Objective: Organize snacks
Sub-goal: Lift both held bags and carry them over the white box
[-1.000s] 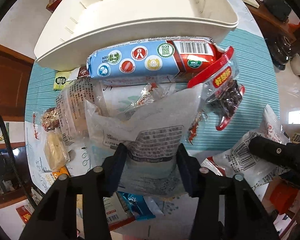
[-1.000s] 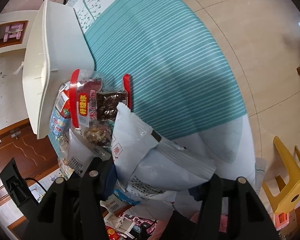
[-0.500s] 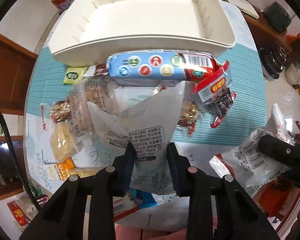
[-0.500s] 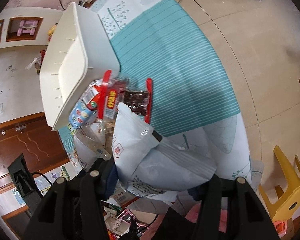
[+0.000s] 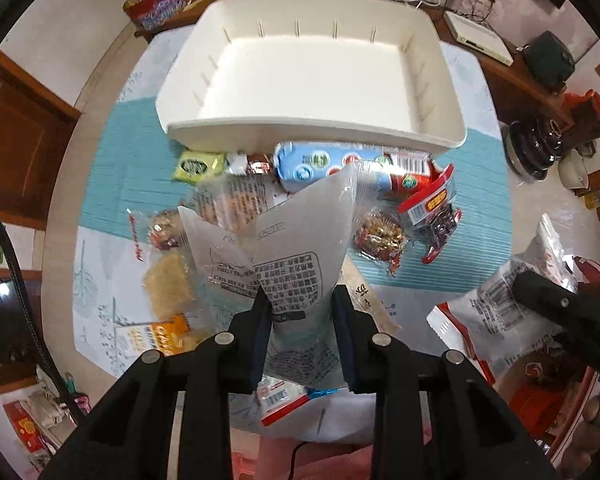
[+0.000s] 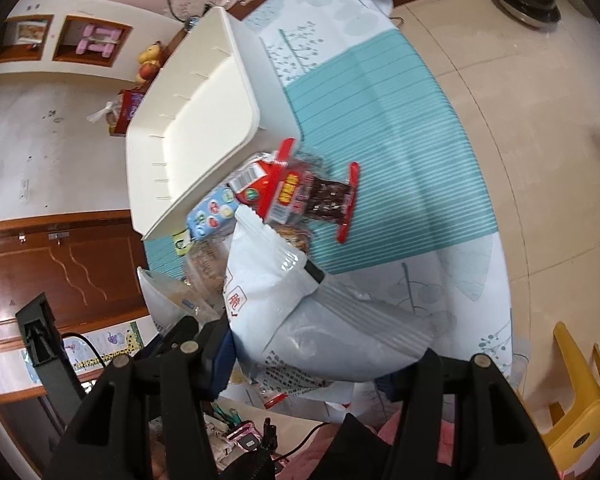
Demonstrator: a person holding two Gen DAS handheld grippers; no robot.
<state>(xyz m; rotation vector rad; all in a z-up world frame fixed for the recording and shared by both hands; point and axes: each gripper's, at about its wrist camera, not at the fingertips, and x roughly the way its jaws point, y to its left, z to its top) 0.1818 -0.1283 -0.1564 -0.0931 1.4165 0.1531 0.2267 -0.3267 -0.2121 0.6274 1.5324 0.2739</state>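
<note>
The left gripper [image 5: 302, 320] pinches a clear pouch [image 5: 300, 240] with black print, its 2 fingers pressed against the pouch's lower part; the pouch stands up toward 12 o'clock, above the snack pile. The right gripper [image 6: 320, 352] holds a white bag [image 6: 300, 312] between its widely spaced fingers, the bag bulging between them and pointing to 11 o'clock.

A white bin [image 5: 440, 80] sits on the teal striped cloth [image 5: 480, 200] at 12 o'clock in the left view, nothing inside it. Just beside its near wall lies a blue-and-red packet [image 5: 320, 162], with a red-edged bag [image 5: 436, 216] of dark pieces at 2 o'clock of the pouch, a green packet [image 5: 198, 166] at 10 o'clock, and a yellow noodle pack [image 5: 168, 284] at 9 o'clock.
</note>
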